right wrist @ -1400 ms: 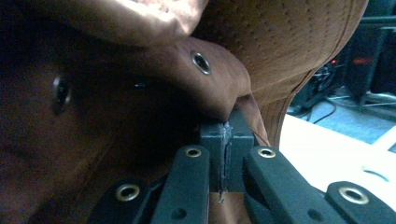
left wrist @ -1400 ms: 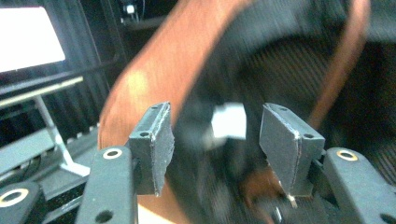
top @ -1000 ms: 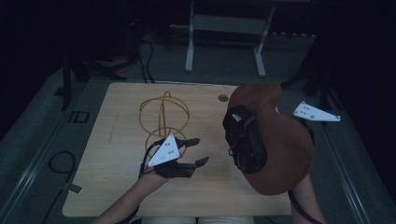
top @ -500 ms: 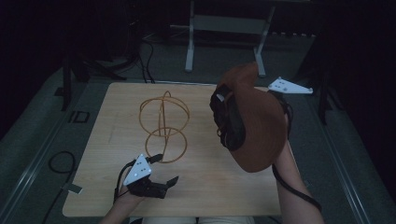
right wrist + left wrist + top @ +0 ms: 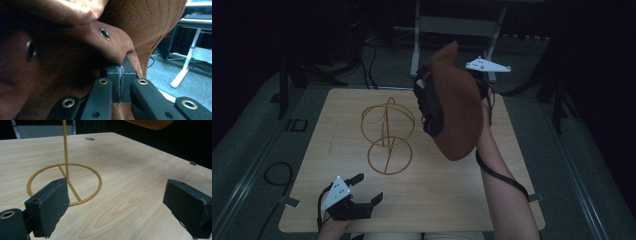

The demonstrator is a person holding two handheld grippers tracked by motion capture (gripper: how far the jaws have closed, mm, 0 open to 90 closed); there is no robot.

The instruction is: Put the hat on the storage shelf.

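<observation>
— Dark room all round, with a pale wooden table (image 5: 452,200) lit in the middle. What is the right gripper (image 5: 120,85) doing?

— Its jaws are pressed together on the edge of a brown cap (image 5: 454,107), which it holds up in the air above the table's far right part. From that gripper's own camera the cap's fabric, with a metal eyelet, folds just above and around the pinched jaws.

— And the left gripper (image 5: 367,192)?

— Low at the near edge of the table, jaws wide apart, nothing between them; they have just been opening. A gold wire stand (image 5: 388,132) is ahead of it, its ring base (image 5: 65,183) flat on the wood just beyond the left-hand jaw. The cap hangs well beyond and above that gripper.
</observation>
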